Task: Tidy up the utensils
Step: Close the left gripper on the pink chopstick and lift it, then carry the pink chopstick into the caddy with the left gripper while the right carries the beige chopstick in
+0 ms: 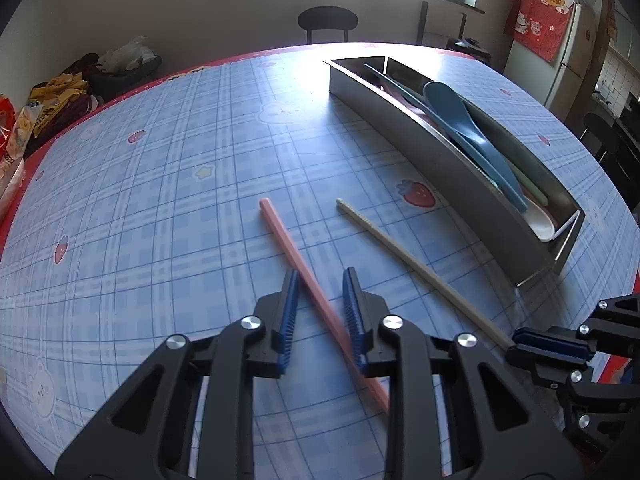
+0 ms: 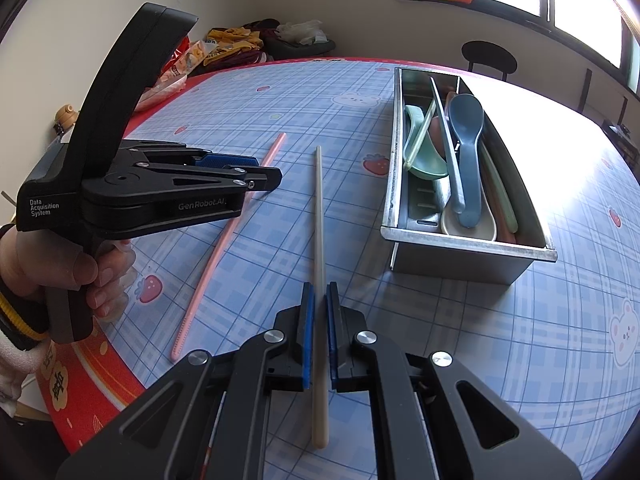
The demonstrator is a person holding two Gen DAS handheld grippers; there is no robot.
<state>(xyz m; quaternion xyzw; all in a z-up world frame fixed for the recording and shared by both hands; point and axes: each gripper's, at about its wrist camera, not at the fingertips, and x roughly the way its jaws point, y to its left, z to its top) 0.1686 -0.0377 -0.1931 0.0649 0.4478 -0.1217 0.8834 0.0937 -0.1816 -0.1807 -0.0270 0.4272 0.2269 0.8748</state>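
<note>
Two loose chopsticks lie on the blue plaid tablecloth [image 1: 160, 160], one under each gripper. Nearest, the right gripper [image 2: 320, 292] is clamped on the cream chopstick [image 2: 319, 216], its blue pads tight against the shaft a little above the thick rounded butt; the stick runs straight toward twelve o'clock in the right wrist view, thinning to a finely ribbed tip. At about ten o'clock from it the left gripper [image 2: 256, 172], gripped by a hand [image 2: 100, 276], hovers over the pink chopstick [image 2: 236, 220]. From the left wrist, that left gripper [image 1: 320, 280] has its jaws narrowly apart with the pink chopstick [image 1: 292, 252] passing slantwise between them; whether the pads actually press it I cannot tell. The pink stick is square-sided and matte, with a ribbed tip at its near end. Farther off, at one o'clock, the steel utensil tray [image 2: 460, 240] holds a blue spoon [image 2: 466, 152], a green spoon [image 2: 420, 160] and more chopsticks.
</note>
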